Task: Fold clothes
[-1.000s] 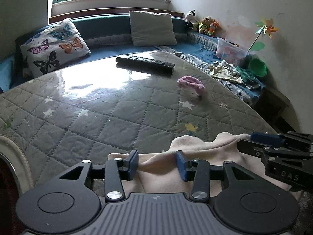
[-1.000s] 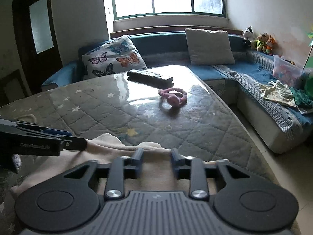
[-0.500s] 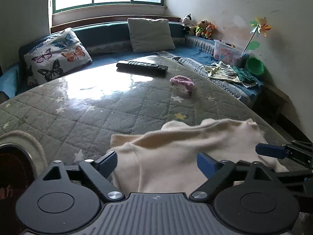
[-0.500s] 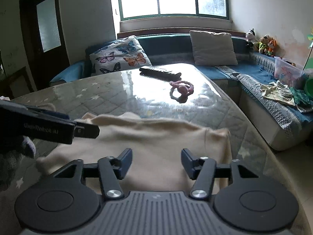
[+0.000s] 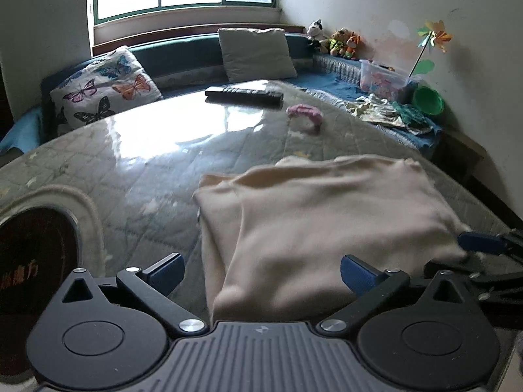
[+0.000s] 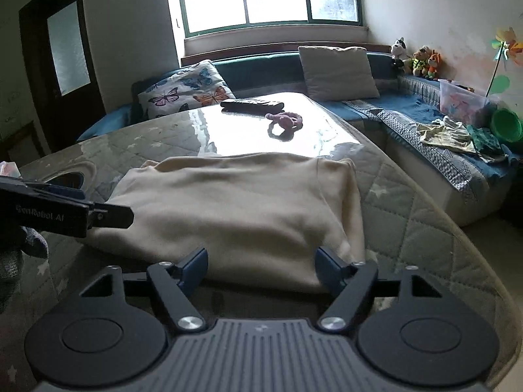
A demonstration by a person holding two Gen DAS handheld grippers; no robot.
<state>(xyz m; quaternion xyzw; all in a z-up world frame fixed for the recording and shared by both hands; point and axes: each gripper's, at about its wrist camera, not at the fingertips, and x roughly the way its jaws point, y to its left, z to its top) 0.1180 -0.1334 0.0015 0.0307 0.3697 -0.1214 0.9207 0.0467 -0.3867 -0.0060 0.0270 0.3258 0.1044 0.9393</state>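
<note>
Left wrist view shows the left gripper (image 5: 260, 269) with its two blue fingers spread wide, holding nothing. Right in front of it lies the cream top (image 5: 320, 215), folded into a thick flat block on the quilted table (image 5: 98, 176). The right wrist view shows the right gripper (image 6: 261, 264) spread wide too, with empty fingers just at the near edge of the same cream top (image 6: 242, 202).

My guess is that one fold is just done and the cloth has been let go — both tools are off it. The block looks wide from side to side, so the next move may be one more fold, or a little pat to make it flat. For a fold, each gripper must come down on an edge or corner and pinch all the layers at once, or the layers will slide apart.

Now the count. One cream top on the table. Two grippers. One black remote (image 5: 243, 95). One pink hair band (image 5: 305, 114). Two pillows on the sofa — one butterfly pillow (image 5: 104, 93) and one plain pillow (image 5: 256, 54). A few soft toys (image 5: 336, 40) sit in the corner; I count about three. One green bowl (image 5: 428, 100).
</note>
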